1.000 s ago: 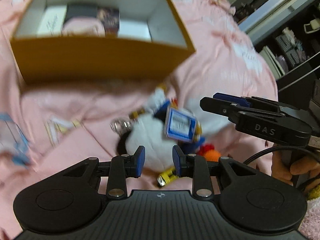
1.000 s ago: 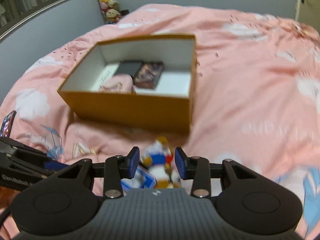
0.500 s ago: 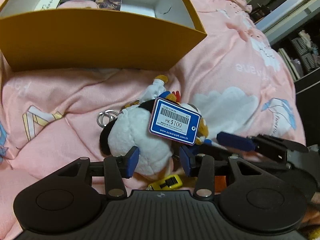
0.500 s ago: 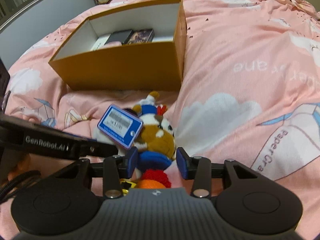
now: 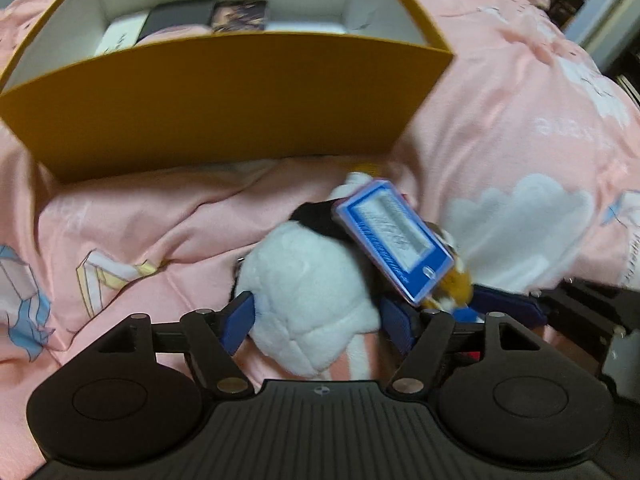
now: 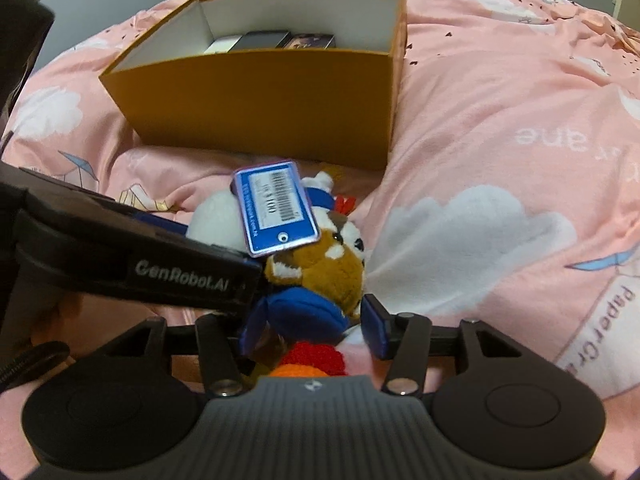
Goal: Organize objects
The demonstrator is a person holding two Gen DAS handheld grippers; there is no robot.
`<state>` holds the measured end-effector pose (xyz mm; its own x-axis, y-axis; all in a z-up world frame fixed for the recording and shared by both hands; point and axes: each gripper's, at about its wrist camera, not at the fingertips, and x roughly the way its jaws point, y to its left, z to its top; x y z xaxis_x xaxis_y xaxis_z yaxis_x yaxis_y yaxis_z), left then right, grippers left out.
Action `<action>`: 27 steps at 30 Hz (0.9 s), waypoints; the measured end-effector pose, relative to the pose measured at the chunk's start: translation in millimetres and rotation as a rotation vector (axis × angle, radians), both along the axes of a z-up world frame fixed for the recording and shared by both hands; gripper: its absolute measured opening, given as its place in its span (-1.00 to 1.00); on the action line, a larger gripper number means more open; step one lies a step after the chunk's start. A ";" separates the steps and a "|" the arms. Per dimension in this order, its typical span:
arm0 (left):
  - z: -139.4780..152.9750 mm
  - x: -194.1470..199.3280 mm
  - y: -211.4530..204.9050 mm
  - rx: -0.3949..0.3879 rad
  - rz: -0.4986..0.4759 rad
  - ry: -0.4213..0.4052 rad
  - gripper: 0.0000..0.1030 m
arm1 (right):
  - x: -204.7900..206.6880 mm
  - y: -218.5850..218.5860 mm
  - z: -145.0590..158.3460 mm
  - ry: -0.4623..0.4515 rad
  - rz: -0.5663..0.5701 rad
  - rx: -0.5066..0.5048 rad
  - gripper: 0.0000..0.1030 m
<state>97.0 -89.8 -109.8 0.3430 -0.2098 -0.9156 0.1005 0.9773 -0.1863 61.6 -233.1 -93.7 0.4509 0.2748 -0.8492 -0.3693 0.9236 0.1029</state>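
Observation:
A plush toy (image 5: pixel 308 276) with a white body, brown face and blue parts lies on the pink bedcover in front of an orange box (image 5: pixel 224 104). A blue price tag (image 5: pixel 394 240) stands up from it. My left gripper (image 5: pixel 318 320) is down over the white body, its jaws opening, one on each side of the plush. In the right wrist view the toy (image 6: pixel 320 264) and tag (image 6: pixel 276 208) lie below the box (image 6: pixel 260 96). My right gripper (image 6: pixel 312 326) has its jaws opening around the toy's blue part, with a gap on the right. The left gripper's finger (image 6: pixel 160 264) crosses in from the left.
The open orange box holds several flat items, among them a dark case (image 5: pixel 180 16) and a picture card (image 6: pixel 310 41). The pink bedcover (image 5: pixel 500 120) with cloud prints spreads to the right. Dark furniture stands at the far upper right.
Both grippers have come down onto the plush toy, which now fills the lower centre of each view. The left jaws have spread much wider; the right jaws have widened a little.

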 end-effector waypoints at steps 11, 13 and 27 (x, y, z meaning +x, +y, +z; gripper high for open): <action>10.4 -2.9 54.9 -0.152 0.025 0.022 0.36 | 4.1 -6.3 9.3 0.051 -0.035 0.154 -0.17; 12.2 -3.0 69.1 -0.175 0.025 0.027 0.25 | 4.2 -4.8 15.7 0.044 -0.030 0.188 -0.18; 10.1 -1.5 130.5 -0.289 0.144 0.031 0.10 | 15.6 14.0 0.7 0.127 -0.049 0.246 -0.19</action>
<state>95.5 40.7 -99.8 0.3608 -0.4142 -0.8356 -0.0455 0.8871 -0.4593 77.2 -219.0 -93.0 0.3632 0.4606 -0.8099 -0.2949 0.8814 0.3690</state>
